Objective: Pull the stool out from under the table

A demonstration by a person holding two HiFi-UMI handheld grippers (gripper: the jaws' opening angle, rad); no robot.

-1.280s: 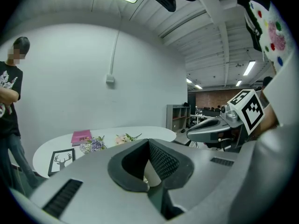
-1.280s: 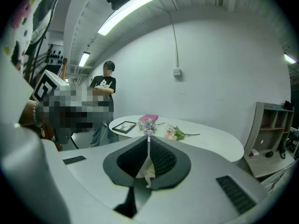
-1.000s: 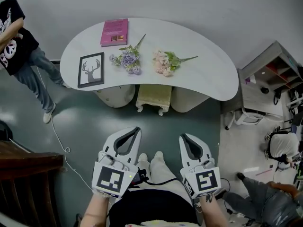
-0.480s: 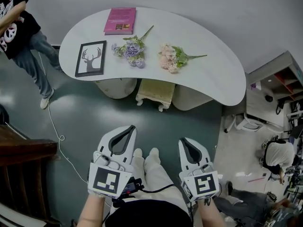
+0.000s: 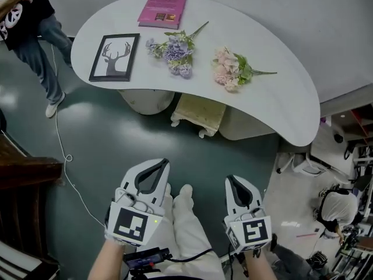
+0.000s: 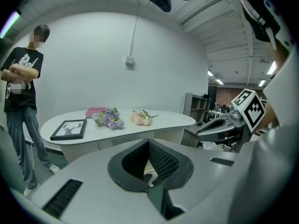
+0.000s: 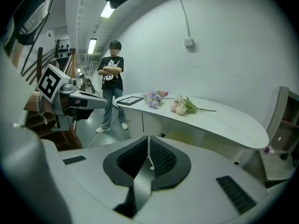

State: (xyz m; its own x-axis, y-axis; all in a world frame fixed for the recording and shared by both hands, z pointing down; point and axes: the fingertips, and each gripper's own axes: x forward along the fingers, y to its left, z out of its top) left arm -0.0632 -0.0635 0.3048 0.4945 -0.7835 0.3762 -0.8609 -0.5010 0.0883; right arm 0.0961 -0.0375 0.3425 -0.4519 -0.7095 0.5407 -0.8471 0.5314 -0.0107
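A pale yellow-green stool with short white legs stands tucked under the front edge of a white curved table, between the table's two rounded bases. In the right gripper view the stool shows under the tabletop. My left gripper and right gripper are held low, well short of the stool, above the person's legs. Both are shut with nothing between the jaws. The left gripper and the right gripper each point toward the table.
On the table lie a framed deer picture, a pink book, a purple bouquet and a pink bouquet. A person stands at the table's left end. A white cable trails on the floor. A dark wooden piece stands left.
The head view has shifted: the table and stool now sit further right and higher in the frame. Both grippers stay shut in about the same place.
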